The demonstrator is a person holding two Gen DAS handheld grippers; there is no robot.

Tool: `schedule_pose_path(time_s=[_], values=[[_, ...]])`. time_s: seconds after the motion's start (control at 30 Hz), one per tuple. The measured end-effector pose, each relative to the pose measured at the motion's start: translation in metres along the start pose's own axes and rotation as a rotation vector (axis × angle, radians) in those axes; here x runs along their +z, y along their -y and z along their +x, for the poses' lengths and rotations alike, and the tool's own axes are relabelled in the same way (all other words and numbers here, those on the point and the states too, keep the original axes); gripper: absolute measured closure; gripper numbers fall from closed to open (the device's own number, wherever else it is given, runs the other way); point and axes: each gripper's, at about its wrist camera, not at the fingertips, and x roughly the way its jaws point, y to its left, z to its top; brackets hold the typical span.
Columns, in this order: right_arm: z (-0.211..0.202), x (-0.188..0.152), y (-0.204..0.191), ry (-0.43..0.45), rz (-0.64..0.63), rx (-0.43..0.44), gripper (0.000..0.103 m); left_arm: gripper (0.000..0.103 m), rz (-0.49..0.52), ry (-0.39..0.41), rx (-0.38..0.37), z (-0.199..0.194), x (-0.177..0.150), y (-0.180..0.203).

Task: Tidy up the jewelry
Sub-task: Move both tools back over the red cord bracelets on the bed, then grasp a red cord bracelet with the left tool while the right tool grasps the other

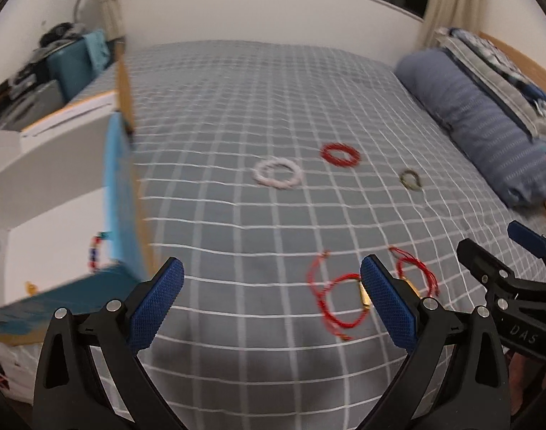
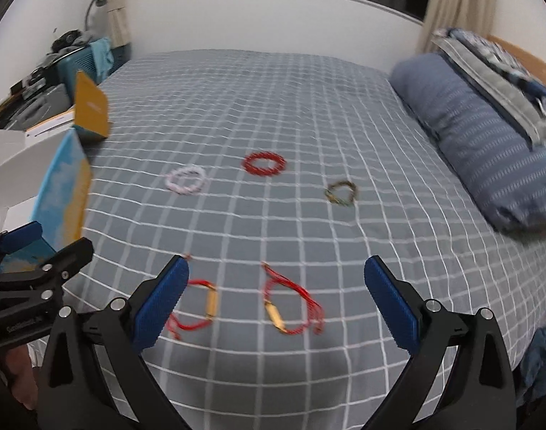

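Five bracelets are lying spread over the grey checked bedspread (image 2: pixel 309 114), each apart from its neighbours, which is leaving room for a gripper to come down on one without snagging another. The left gripper (image 1: pixel 273 297) is hovering above the near edge of the bed with its blue pads standing wide apart and nothing between them, and the right gripper (image 2: pixel 276 297) is doing the same just beside it, jaws equally wide and empty; both are angling downward toward the two closest pieces. Those are the red cord bracelets with gold tube charms: the left red cord bracelet (image 2: pixel 197 304) is lying partly behind the right gripper's left finger, and the right red cord bracelet (image 2: pixel 291 304) is sitting in the open gap between its fingers, so that one is looking like the likelier first pick for that hand. Farther up the bed the white beaded bracelet (image 2: pixel 186 179), the red beaded bracelet (image 2: pixel 263 163) and the small dark olive bracelet (image 2: pixel 341 193) are waiting in a loose row. At the left edge a blue and orange open box (image 1: pixel 117 193) is standing with its lid up, and a multicoloured beaded bracelet (image 1: pixel 95 252) is already resting inside, suggesting this box is serving as the destination. A blue pillow (image 2: pixel 480 136) is lying along the right side.
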Motion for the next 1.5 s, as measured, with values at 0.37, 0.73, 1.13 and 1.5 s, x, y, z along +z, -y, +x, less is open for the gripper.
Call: schedule_pose_path(time_s=[0.37,0.73,1.13,1.5], values=[[0.061,-0.027,0.027,-0.091,-0.001,0.032,0.009,0.006,0.050,-0.109,0.015,0.080,-0.030,0.034],[0.101,-0.034,0.025,-0.181,-0.006,0.092,0.022,0.006,0.096,-0.142,0.043,0.108,-0.043,0.048],[0.117,-0.033,0.025,-0.215,0.011,0.132,0.030,0.007,0.080,-0.151,0.052,0.118,-0.044,0.048],[0.122,-0.035,0.019,-0.232,-0.004,0.129,0.050,0.032,0.045,-0.152,0.047,0.113,-0.042,0.039]])
